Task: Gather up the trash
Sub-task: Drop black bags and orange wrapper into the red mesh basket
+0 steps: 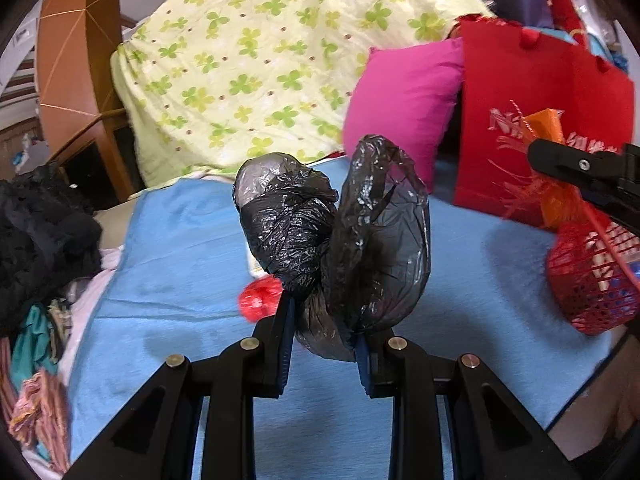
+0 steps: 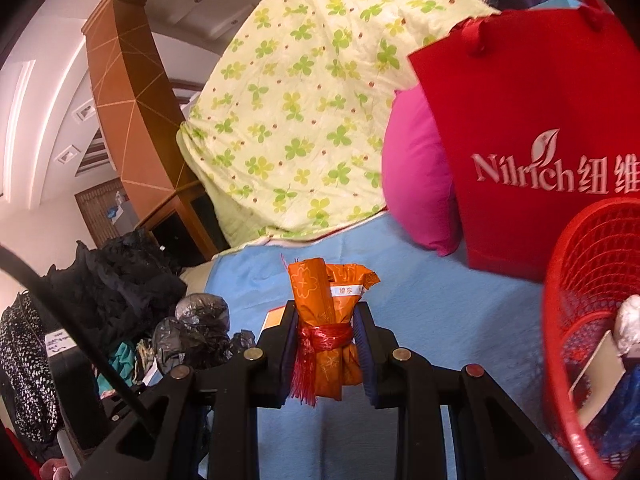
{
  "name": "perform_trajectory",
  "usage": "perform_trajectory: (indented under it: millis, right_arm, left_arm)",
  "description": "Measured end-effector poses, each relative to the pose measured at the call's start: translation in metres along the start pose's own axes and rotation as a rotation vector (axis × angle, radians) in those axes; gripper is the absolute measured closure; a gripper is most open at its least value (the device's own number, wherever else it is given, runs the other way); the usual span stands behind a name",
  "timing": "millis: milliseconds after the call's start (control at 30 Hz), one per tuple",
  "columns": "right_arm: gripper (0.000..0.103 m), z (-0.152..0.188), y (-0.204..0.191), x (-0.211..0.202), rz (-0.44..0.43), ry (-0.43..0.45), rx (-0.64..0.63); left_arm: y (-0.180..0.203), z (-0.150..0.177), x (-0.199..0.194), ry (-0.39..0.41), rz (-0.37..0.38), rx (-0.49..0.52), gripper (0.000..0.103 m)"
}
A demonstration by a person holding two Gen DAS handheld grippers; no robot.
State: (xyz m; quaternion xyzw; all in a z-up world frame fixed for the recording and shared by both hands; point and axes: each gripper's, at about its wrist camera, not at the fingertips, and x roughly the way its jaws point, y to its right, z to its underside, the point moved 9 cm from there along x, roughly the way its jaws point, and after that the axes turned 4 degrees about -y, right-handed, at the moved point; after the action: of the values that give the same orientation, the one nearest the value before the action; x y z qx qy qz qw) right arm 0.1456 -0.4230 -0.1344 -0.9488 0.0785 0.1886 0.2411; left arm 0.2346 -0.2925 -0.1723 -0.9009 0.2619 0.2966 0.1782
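left wrist view: the left gripper (image 1: 324,320) has its jaws clamped on a crumpled black bag (image 1: 336,236) above the blue blanket (image 1: 180,264), seemingly ready for the basket (image 1: 592,280) at far right. in the right wrist view the right gripper (image 2: 326,344) is clamped on an orange packet (image 2: 332,320), with the basket (image 2: 580,280) beside it, likely its destination.

Even, shadowless indoor light; strong fisheye bending and dark corners, with slight blur at the edges.
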Motion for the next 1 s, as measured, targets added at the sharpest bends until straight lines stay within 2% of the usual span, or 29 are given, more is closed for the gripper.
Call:
perform_trajectory:
  millis: [233, 567, 767, 833, 867, 900, 933, 967, 1000]
  right_arm:
    - [0.074, -0.025, 0.036, -0.045, 0.055, 0.142, 0.048]
    - [0.073, -0.057, 0.137, -0.12, 0.184, 0.34, 0.282]
    - [0.072, -0.056, 0.205, -0.154, 0.221, 0.4, 0.476]
    - [0.071, -0.054, 0.223, -0.158, 0.226, 0.403, 0.545]
    - [0.069, -0.052, 0.23, -0.161, 0.226, 0.406, 0.576]
    - [0.061, -0.052, 0.236, -0.161, 0.227, 0.406, 0.6]
    - [0.05, -0.05, 0.242, -0.164, 0.228, 0.408, 0.622]
    - [0.028, -0.05, 0.243, -0.165, 0.231, 0.419, 0.638]
    - [0.027, -0.049, 0.242, -0.168, 0.234, 0.44, 0.639]
  left_arm:
    - [0.052, -0.009, -0.021, 0.037, 0.248, 0.017, 0.074]
    - [0.166, -0.061, -0.053, 0.047, 0.587, 0.077, 0.073]
    - [0.244, -0.078, -0.05, 0.008, 0.694, 0.173, 0.072]
    - [0.263, -0.078, -0.048, -0.015, 0.719, 0.196, 0.062]
    - [0.27, -0.076, -0.047, -0.022, 0.723, 0.204, 0.058]
    - [0.275, -0.076, -0.046, -0.024, 0.718, 0.208, 0.047]
    - [0.274, -0.076, -0.045, -0.02, 0.709, 0.21, 0.041]
    - [0.274, -0.075, -0.044, -0.016, 0.703, 0.21, 0.041]
    - [0.272, -0.075, -0.044, -0.017, 0.7, 0.21, 0.041]
